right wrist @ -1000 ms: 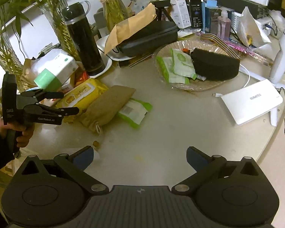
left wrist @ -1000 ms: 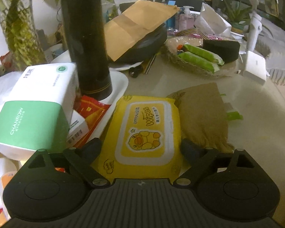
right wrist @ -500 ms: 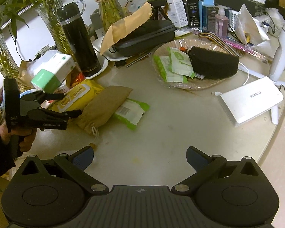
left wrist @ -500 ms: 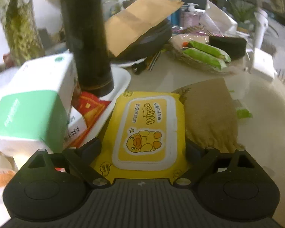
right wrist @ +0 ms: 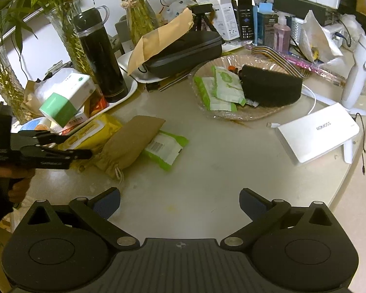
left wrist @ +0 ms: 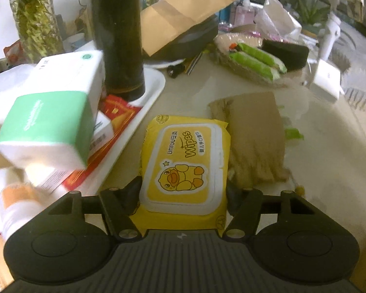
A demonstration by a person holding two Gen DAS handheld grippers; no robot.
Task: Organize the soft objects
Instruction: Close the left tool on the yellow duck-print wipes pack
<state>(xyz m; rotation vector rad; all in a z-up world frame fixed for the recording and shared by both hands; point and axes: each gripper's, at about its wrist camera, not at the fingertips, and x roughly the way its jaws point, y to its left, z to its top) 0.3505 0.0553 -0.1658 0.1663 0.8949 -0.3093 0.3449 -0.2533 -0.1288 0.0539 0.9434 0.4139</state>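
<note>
A yellow wipes pack [left wrist: 185, 163] with a duck picture lies on the table; my left gripper [left wrist: 184, 190] has a finger against each long side of it and is shut on it. It also shows in the right wrist view [right wrist: 92, 131], with the left gripper [right wrist: 68, 146] around it. A tan cloth pouch [left wrist: 253, 136] lies right of the pack, over a green-and-white packet [right wrist: 164, 149]. My right gripper [right wrist: 180, 200] is open and empty above bare table. A glass dish [right wrist: 207, 66] holds green packets [right wrist: 219, 90] and a black sponge [right wrist: 270, 88].
A white tray [left wrist: 153, 85] with a tall black flask [left wrist: 117, 34] is left of the pack, beside a green-and-white tissue box [left wrist: 51, 119]. A white power bank [right wrist: 317, 134], a black case under a brown envelope [right wrist: 163, 41] and plant vases crowd the back.
My left gripper has moved forward along the wipes pack and its fingers have closed in from open onto the pack's sides. The right gripper has barely moved.
</note>
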